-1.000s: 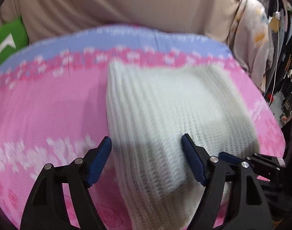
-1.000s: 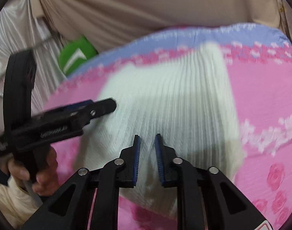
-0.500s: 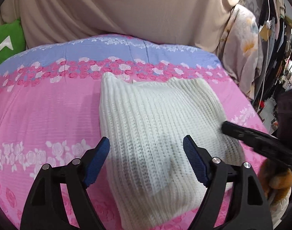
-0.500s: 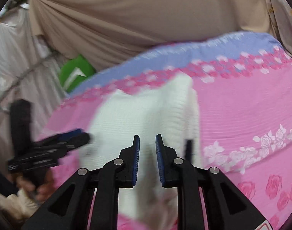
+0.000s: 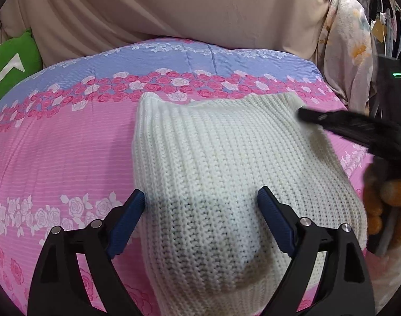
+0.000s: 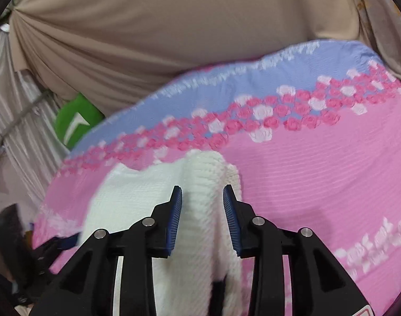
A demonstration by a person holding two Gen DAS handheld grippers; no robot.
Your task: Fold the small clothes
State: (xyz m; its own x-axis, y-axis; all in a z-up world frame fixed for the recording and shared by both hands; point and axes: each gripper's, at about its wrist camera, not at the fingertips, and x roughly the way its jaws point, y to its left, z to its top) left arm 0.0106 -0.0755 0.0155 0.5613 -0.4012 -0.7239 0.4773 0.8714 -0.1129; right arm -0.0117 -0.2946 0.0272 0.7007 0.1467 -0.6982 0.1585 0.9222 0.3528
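**Lying folded on the bed, with both claws spread above it**

Resting on the pink bedspread with printed roses and a lilac band [image 5: 55, 142], the cream-white ribbed knit garment [image 5: 221, 163] is lying as a folded block, its far edge just below the band of roses. The left gripper [image 5: 201, 202] is hanging over the near part of the knit with its blue-padded fingers [image 5: 272, 218] spread wide and holding nothing. The right gripper [image 6: 202, 210] is standing partly open over the right edge of the garment [image 6: 200, 179], where the fabric is rising in a thick fold between the two pads [image 6: 174, 218]; whether the pads are touching the knit I cannot tell. A beige draped curtain [image 5: 174, 13] is hanging behind the bed, and a green cushion with a white mark [image 5: 13, 63] is sitting at the far left corner.
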